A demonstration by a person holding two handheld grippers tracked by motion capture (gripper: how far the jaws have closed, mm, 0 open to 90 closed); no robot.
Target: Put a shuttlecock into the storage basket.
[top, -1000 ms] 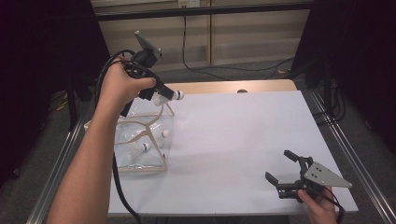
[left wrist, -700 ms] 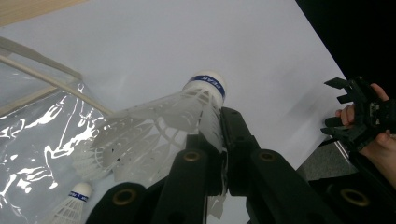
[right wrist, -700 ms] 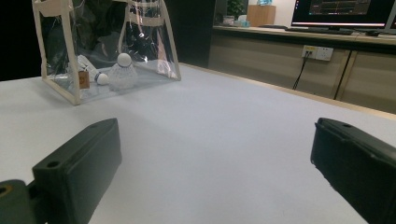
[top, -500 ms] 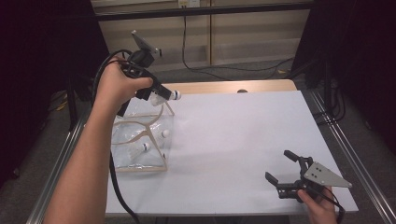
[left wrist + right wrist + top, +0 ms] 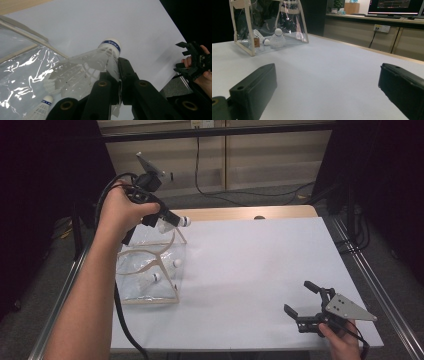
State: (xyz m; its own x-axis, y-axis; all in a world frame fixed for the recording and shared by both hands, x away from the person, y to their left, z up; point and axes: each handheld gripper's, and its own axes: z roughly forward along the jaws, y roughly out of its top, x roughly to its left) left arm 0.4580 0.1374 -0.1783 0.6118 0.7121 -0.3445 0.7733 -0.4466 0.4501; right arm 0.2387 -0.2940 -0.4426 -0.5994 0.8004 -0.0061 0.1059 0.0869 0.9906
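My left gripper hangs over the far corner of a clear bag with beige trim and is shut on a white shuttlecock. The left gripper view shows that shuttlecock's feather skirt pinched between the black jaws of the left gripper, cork pointing away. Two more shuttlecocks lie inside the bag. My right gripper rests near the table's front right corner, open with nothing between its jaws. In the right gripper view the bag stands far off with a shuttlecock inside.
The white table stretches wide between the bag and the right gripper. A metal rail runs along the right edge. A black cable trails from the left gripper down past the forearm.
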